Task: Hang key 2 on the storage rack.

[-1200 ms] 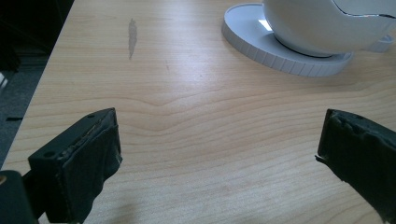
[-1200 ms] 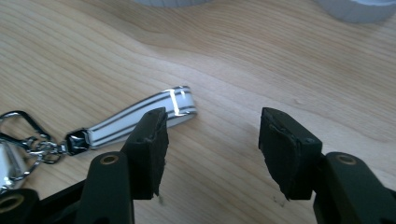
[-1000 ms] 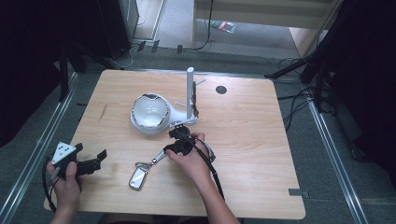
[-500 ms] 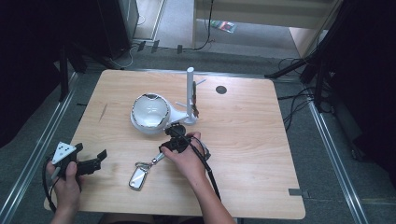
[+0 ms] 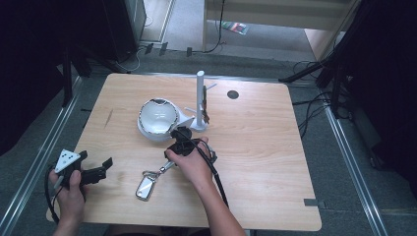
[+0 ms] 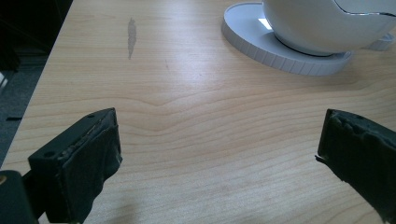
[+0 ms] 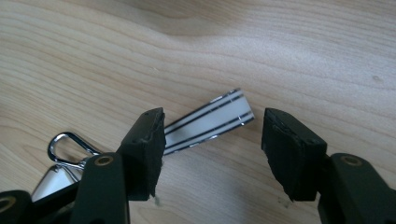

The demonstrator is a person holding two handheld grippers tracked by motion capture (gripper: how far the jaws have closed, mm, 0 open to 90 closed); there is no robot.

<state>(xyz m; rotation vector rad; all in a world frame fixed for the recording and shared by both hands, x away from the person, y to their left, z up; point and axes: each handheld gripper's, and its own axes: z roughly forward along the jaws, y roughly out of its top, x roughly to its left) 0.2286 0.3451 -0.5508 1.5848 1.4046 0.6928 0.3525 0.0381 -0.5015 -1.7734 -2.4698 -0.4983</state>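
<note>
Key strap: we see a white strap with thin black stripes (image 7: 210,122) lying flat on the tabletop, its free end between the jaws of the right tool, touching neither pad as far as we can tell.
Carabiner: a silver clip (image 7: 70,145) sits at the strap's other end, partly hidden behind the near jaw in the right gripper view.
Key fob: in the high view we see a silver fob (image 5: 145,187) on the tabletop, joined by the clip and strap to the spot under the right hand.
Right tool: the right tool (image 7: 210,154) points down at the tabletop with its jaws about half apart, astride the strap's end and gripping nothing; the person's right hand (image 5: 189,164) covers it in the high view.
Left tool: the left tool (image 6: 219,154) stands wide apart and empty, low over bare wood; in the high view we see it held near the tabletop's left front corner, well apart from the strap.
White bowl: a white bowl (image 5: 157,117) on a round white base sits just beyond the right hand.
White post: an upright white stand with pegs (image 5: 200,98) rises just beside the bowl.
Tabletop: pale wood (image 5: 265,147), with a dark round hole near its far edge.
</note>
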